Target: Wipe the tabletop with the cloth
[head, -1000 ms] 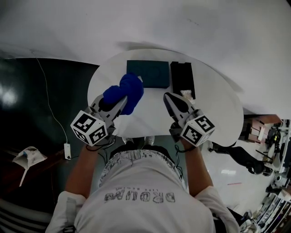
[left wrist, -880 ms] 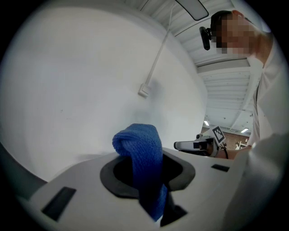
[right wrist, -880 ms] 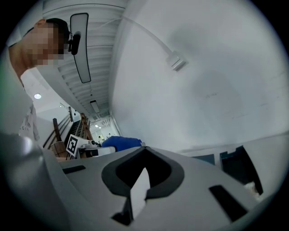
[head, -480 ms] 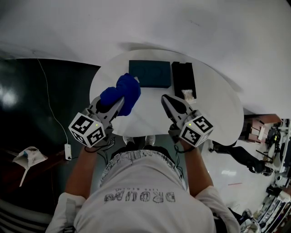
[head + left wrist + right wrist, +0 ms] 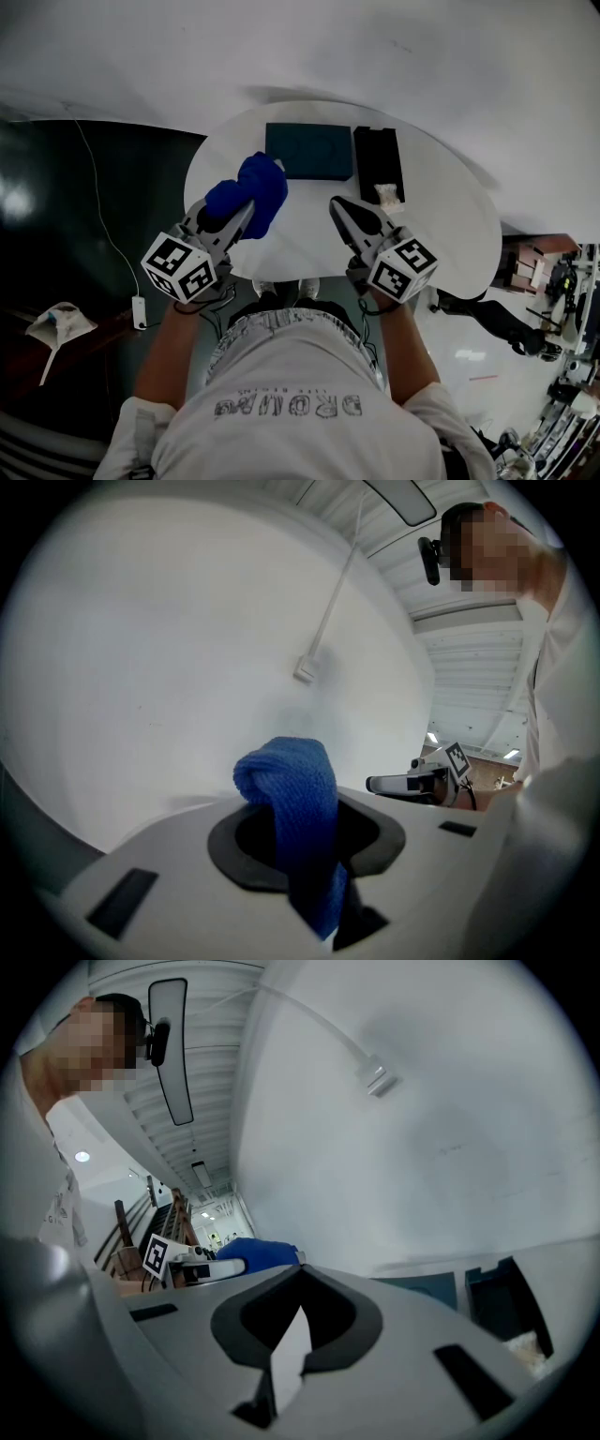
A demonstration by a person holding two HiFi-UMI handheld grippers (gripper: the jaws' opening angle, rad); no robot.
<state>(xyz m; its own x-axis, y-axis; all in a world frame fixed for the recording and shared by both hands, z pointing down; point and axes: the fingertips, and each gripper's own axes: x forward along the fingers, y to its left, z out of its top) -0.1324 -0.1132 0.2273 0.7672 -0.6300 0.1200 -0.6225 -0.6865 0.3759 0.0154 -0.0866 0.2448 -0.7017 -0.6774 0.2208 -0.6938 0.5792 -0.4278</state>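
The blue cloth [image 5: 253, 190] hangs bunched over the left part of the white oval tabletop [image 5: 441, 220]. My left gripper [image 5: 241, 210] is shut on the cloth, which fills the gap between the jaws in the left gripper view and droops over them as a folded lump [image 5: 292, 794]. My right gripper [image 5: 336, 203] hovers over the middle of the table with its jaws closed to a point and nothing in them. From the right gripper view the cloth [image 5: 259, 1251] shows at the left, beyond my own jaws [image 5: 298, 1314].
A dark teal flat box [image 5: 307, 150] and a black box [image 5: 377, 159] lie side by side at the table's far side. A small crumpled pale object [image 5: 387, 194] sits at the black box's near end. The table's near edge runs just under both grippers.
The left gripper has carried the cloth slightly to the left and nearer. The right gripper has drifted a little to the left.
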